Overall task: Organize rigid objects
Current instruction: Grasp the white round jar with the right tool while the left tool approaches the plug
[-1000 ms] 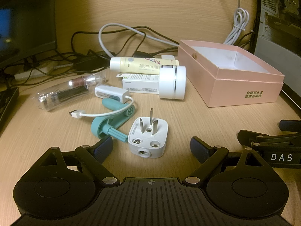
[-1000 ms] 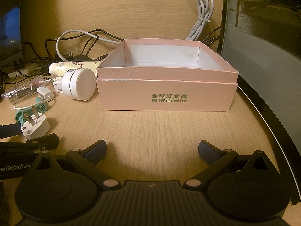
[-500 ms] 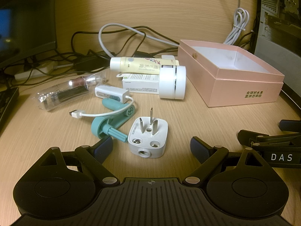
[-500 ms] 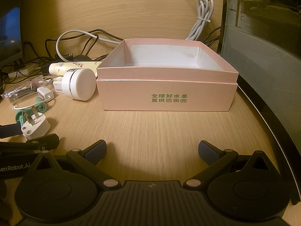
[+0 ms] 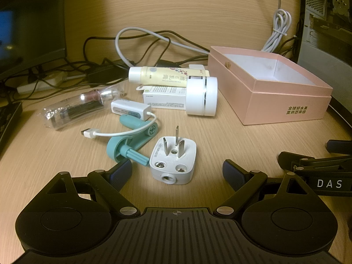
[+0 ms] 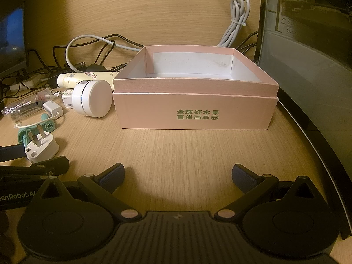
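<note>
My left gripper [image 5: 177,171] is open and empty, low over the desk. A white plug adapter [image 5: 172,157] lies prongs-up just ahead, between its fingers. Beyond lie a teal plastic tool [image 5: 132,140], a white USB adapter with cable [image 5: 131,109], a white round jar [image 5: 202,96] on its side, a yellow tube [image 5: 167,77], a small white carton [image 5: 164,98] and a clear-wrapped item [image 5: 77,107]. An open, empty pink box [image 6: 195,101] stands ahead of my right gripper [image 6: 178,176], which is open and empty. The plug adapter also shows in the right wrist view [image 6: 41,147].
Tangled black and grey cables [image 5: 140,44] lie at the back against the wooden wall. A monitor [image 5: 30,22] stands at the left. A computer case [image 6: 308,33] stands at the right, next to the box. The desk edge curves at the right [image 6: 319,154].
</note>
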The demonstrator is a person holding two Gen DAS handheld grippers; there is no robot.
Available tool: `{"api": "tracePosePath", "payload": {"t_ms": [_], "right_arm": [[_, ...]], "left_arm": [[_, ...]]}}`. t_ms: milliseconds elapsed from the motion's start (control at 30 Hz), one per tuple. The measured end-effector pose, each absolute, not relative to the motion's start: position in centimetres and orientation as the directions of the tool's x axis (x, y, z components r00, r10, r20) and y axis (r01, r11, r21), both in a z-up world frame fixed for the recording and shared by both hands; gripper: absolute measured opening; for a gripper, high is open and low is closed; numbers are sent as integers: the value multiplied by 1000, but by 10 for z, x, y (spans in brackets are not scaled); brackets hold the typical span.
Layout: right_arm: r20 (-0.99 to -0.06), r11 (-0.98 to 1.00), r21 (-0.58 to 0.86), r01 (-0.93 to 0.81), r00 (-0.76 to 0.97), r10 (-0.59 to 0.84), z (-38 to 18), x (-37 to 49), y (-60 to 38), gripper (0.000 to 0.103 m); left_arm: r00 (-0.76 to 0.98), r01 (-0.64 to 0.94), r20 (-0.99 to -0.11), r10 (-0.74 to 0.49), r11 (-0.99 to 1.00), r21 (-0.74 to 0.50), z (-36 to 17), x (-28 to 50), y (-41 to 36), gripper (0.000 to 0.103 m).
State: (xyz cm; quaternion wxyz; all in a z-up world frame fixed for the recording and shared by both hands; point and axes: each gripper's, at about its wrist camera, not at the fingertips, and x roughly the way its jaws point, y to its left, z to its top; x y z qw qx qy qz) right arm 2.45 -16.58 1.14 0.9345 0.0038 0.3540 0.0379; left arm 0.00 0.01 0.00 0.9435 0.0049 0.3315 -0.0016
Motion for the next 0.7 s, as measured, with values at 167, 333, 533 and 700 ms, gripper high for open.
{"api": "tracePosePath", "payload": {"t_ms": [167,333,533,700], "right_arm": [[-661,997,34,-72,746,77,11,25,-165,103],[-699,995,36,-98,709,95,13,28,-166,103],[-738,997,33,-63,671,67,16,30,-164,103],[-752,994,34,-100,653,91,17,32,-164,103]], "left_arm": [[783,-1,-622,4,1000,5,0,0,1,91],[795,-3,-605,-47,997,-81,8,-11,16,79],[770,-20,-637,-37,996,-82,38,-5,53,77],[687,6,-721,-91,993,-120,33,25,70,73]]}}
